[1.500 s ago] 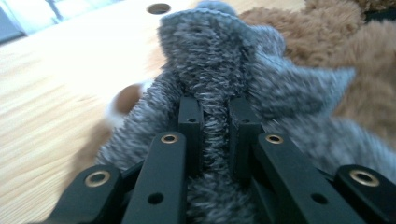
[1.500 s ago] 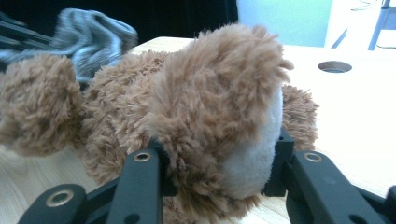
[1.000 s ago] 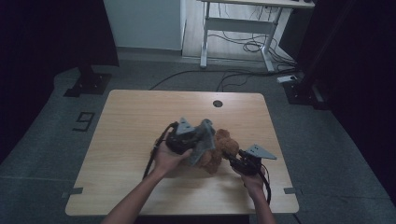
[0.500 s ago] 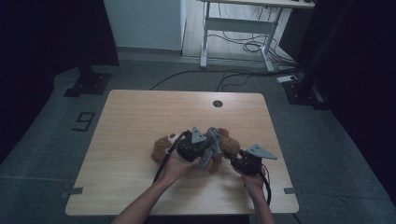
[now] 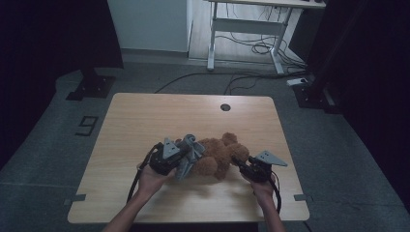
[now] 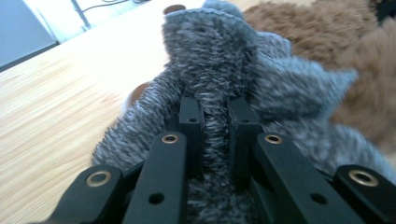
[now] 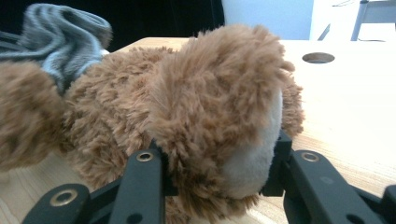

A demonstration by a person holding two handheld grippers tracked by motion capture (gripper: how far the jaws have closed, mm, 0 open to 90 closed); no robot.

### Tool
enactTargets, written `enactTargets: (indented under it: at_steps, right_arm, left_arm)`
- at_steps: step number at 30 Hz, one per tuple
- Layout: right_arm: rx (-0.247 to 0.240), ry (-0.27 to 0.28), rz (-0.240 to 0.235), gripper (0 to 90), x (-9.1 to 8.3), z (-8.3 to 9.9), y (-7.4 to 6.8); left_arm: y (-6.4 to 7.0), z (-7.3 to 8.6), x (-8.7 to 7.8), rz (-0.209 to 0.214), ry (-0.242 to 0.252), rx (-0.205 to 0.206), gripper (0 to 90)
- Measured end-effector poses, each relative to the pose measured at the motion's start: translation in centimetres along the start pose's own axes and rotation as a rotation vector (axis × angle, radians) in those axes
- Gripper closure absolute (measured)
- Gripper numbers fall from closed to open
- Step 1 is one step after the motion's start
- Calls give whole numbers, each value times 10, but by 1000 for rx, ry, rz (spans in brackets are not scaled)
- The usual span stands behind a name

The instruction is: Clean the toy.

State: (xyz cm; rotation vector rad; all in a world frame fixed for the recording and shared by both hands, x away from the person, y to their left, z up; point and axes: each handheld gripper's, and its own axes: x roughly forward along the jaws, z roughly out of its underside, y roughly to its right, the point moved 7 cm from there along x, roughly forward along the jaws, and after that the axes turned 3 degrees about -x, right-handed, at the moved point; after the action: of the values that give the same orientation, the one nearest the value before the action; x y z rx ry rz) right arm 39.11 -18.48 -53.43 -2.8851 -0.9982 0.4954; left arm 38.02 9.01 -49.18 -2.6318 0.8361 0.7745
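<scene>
A brown teddy bear (image 5: 220,155) lies on its side in the front half of the wooden table (image 5: 145,121). A grey knitted garment (image 5: 190,153) covers its left end. My left gripper (image 5: 183,157) is shut on a fold of that grey knit (image 6: 219,60), the wool squeezed between the jaws of this gripper (image 6: 215,112), with brown bear fur (image 6: 327,28) just beyond. My right gripper (image 5: 239,163) is at the bear's right end. It (image 7: 217,156) is shut around a brown limb with a cream sole (image 7: 219,107). Grey knit (image 7: 65,32) shows at the bear's far end.
A round cable hole (image 5: 225,107) sits near the table's far edge. Bare wood lies to the left of and behind the bear. A white desk frame (image 5: 246,29) and floor cables (image 5: 251,77) are beyond the table.
My left gripper has pulled back to the left and toward the person with the grey knit in it. The right gripper has kept its place on the bear.
</scene>
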Motion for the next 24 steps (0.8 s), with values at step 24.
enactTargets:
  at_steps: [24]
  right_arm:
    - [25, -162, -81, 630, 10, 33, -10]
  left_arm:
    - [-41, 64, 4, 3, -71, -204, 785]
